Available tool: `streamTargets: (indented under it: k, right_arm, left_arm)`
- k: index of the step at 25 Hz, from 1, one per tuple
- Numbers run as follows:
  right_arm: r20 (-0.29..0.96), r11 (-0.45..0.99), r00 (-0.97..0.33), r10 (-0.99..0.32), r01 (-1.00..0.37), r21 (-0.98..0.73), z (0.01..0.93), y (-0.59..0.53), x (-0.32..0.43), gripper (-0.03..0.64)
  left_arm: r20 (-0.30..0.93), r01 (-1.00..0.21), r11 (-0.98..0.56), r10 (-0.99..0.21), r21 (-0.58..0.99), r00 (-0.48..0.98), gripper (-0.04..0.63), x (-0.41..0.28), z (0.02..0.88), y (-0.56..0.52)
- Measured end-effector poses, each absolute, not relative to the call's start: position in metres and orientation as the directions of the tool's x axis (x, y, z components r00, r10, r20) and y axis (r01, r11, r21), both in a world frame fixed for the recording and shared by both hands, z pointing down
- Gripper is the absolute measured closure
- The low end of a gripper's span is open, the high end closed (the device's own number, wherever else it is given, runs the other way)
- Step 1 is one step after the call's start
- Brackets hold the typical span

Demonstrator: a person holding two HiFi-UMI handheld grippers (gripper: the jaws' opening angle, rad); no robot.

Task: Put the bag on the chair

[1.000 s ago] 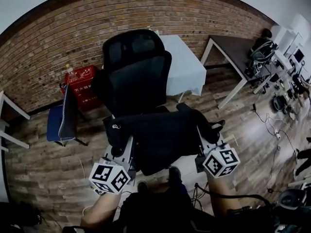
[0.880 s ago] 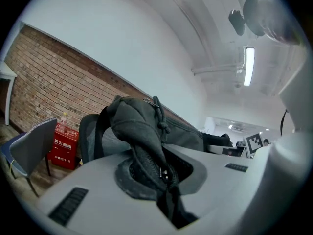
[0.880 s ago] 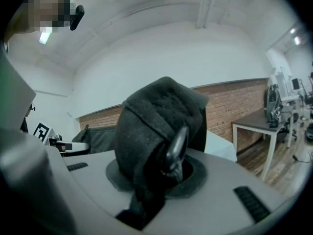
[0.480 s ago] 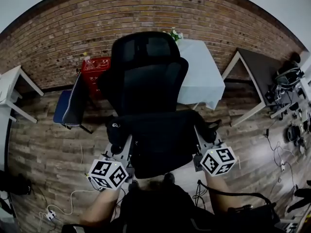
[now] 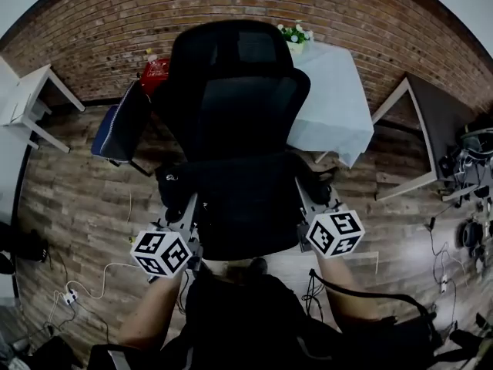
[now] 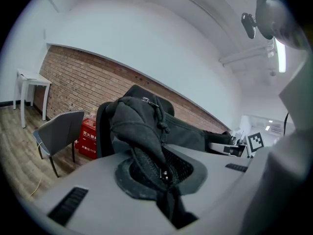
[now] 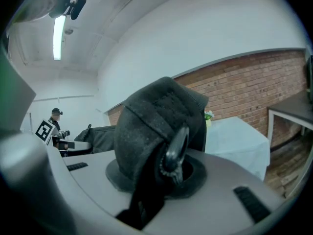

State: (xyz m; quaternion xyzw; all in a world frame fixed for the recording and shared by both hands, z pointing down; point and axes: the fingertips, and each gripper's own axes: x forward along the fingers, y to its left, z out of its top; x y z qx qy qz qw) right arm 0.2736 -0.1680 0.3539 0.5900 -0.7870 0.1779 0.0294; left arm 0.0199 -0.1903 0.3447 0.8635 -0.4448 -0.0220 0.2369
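A black bag [image 5: 240,206] hangs stretched between my two grippers, over the seat of a black office chair [image 5: 239,106]; I cannot tell whether it rests on the seat. My left gripper [image 5: 187,208] is shut on the bag's left end, a fold of black fabric with a zip [image 6: 146,146], and the chair's back [image 6: 103,129] rises behind it. My right gripper [image 5: 302,196] is shut on the right end, where a strap with a metal ring [image 7: 175,153] sits between the jaws. The seat is hidden under the bag.
A blue-grey chair [image 5: 122,126] and a red crate [image 5: 154,72] stand left of the office chair. A white-clothed table [image 5: 331,91] with flowers [image 5: 295,33] is behind it to the right. A white table [image 5: 27,99], a dark desk [image 5: 431,122] and floor cables [image 5: 77,291] lie further out.
Both grippers have carried the bag forward and down towards the office chair, which now stands nearer and squarely ahead. The grip on both ends is unchanged.
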Motion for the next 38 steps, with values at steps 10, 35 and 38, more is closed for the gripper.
streamTargets:
  k: [10,35,38]
  right_arm:
    - [0.345,0.307,-0.378,-0.859,-0.920,-0.245,0.422,-0.177,0.277,0.525]
    - [0.539,0.247,-0.336,-0.773,-0.941,-0.233,0.606,-0.163,0.280,0.525]
    - [0.561,0.257,-0.340,-0.755,-0.940,-0.223,0.628,-0.161,0.278,0.525]
  left_arm:
    - [0.294,-0.814,-0.389,-0.792,0.431,0.534,0.554,0.024,0.416,-0.181]
    - [0.529,-0.824,-0.339,-0.641,0.454,0.555,0.551,0.031,0.611,-0.180]
    - [0.554,-0.832,-0.314,-0.631,0.458,0.543,0.551,0.029,0.634,-0.178]
